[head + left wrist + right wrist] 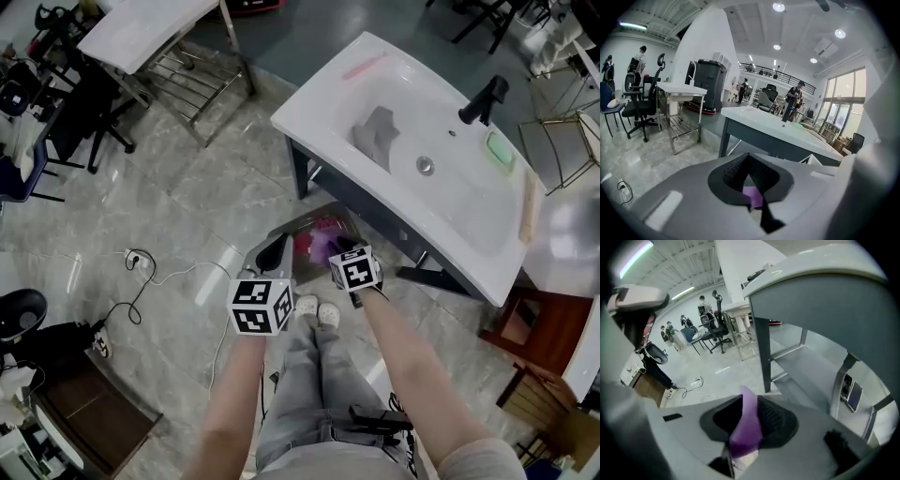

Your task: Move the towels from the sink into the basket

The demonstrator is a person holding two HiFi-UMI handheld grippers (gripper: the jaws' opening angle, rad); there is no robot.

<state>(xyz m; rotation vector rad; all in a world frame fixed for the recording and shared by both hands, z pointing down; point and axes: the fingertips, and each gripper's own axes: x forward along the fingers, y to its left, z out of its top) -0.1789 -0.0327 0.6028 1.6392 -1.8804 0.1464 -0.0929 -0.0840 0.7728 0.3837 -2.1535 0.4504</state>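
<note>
A grey towel (377,134) lies bunched in the basin of the white sink (469,220). Below the sink's front edge, a dark basket (298,223) stands on the floor with pink and purple cloth in it. My right gripper (343,249) hangs over the basket, its jaws shut on a purple towel (746,426) that stands up between the pads (774,418). My left gripper (273,251) is beside it at the basket's left rim. Its jaws (749,159) meet at the tips with nothing between them, and purple cloth (753,197) shows below.
A black faucet (483,100), a green pad (500,152) and a pink strip (364,66) sit on the sink. A white table with a metal rack (178,66) stands at the far left. A cable (141,272) lies on the floor. My shoes (317,311) stand just behind the basket.
</note>
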